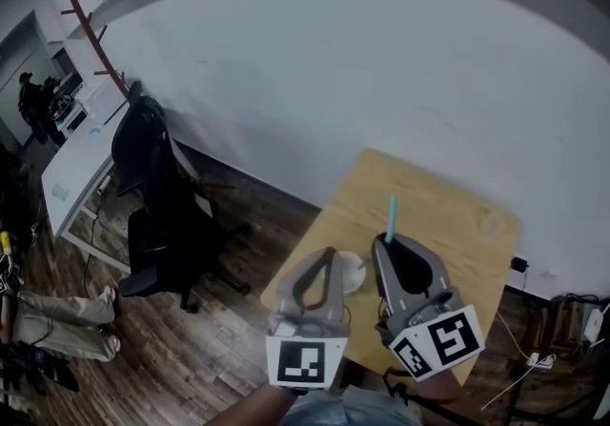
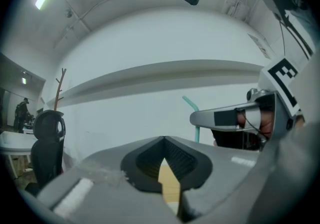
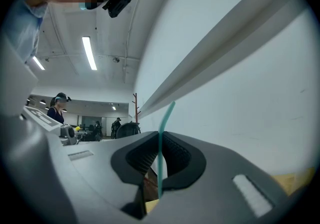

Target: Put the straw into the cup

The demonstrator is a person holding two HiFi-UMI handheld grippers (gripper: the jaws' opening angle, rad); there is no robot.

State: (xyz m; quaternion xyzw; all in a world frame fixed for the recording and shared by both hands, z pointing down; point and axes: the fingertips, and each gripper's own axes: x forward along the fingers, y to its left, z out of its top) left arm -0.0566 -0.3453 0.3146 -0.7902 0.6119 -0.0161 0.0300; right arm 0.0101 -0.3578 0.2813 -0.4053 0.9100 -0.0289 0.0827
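In the head view, a light wooden table point(image 1: 434, 195) stands against a white wall point(image 1: 334, 81). On the table stands the cup point(image 1: 356, 272), seen from above as a small round whitish shape. The left gripper point(image 1: 330, 251) covers a part of its rim, and I cannot tell what is inside it. The straw point(image 1: 391, 217) is not in the cup. It is thin, teal and smooth, and it rises from the tip of the right gripper point(image 1: 391, 242), near the cup and to its right. Both grippers are grey, and the curved fingers of each one form a drop-shaped loop. A black office chair point(image 1: 152, 195) stands on the dark wooden floor point(image 1: 219, 338) at the left.

In the left gripper view, the left gripper point(image 2: 163, 139) has its two jaws closed together at the tips, with nothing clamped. In the narrow gap lower down, between the ribbed black pads, only the wood of the table shows. The straw point(image 2: 196, 127) stands upright at the right, with a bent top, and the right gripper hides a part of it.

In the right gripper view, the jaws of the right gripper point(image 3: 160, 137) are pressed on the straw point(image 3: 160, 163). It runs upright between the ribbed black pads, and its top bends to the right above the jaws.
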